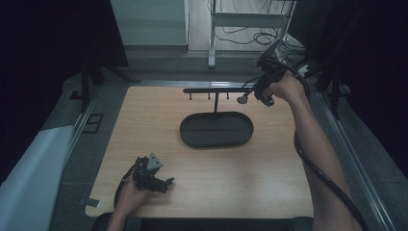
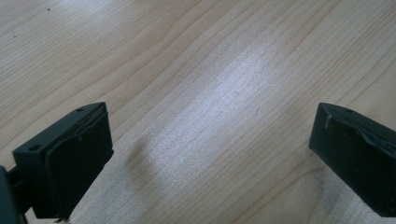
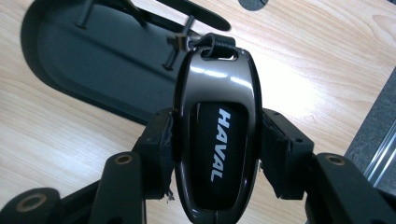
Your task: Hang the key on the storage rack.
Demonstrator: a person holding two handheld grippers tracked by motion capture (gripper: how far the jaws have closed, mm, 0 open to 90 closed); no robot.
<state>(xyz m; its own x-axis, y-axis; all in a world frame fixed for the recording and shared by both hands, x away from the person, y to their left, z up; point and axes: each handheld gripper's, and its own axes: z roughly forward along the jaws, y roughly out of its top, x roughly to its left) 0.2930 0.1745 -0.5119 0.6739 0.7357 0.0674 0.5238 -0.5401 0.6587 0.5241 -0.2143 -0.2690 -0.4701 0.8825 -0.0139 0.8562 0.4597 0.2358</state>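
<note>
A pale wood-grain tabletop (image 1: pixel 207 163) sits in a dim room, with dark drapes at both sides and cables on the floor beyond its far edge. Toward the middle of the far half lies a dark oval tray (image 1: pixel 216 129), and from it rises a thin post carrying a black horizontal bar (image 1: pixel 216 90) with short pegs hanging below it.

Near the far right corner, the right gripper (image 1: pixel 254 92) is raised at the bar's right end. In the right gripper view its 2 jaws are clamped on the sides of a glossy dark key fob (image 3: pixel 217 135) lettered HAVAL, whose top loop sits right at one of the pegs; whether it is hooked on cannot be told.

The left gripper (image 1: pixel 161 184) rests low near the near left corner. In the left gripper view its jaws stand wide apart over bare wood.
</note>
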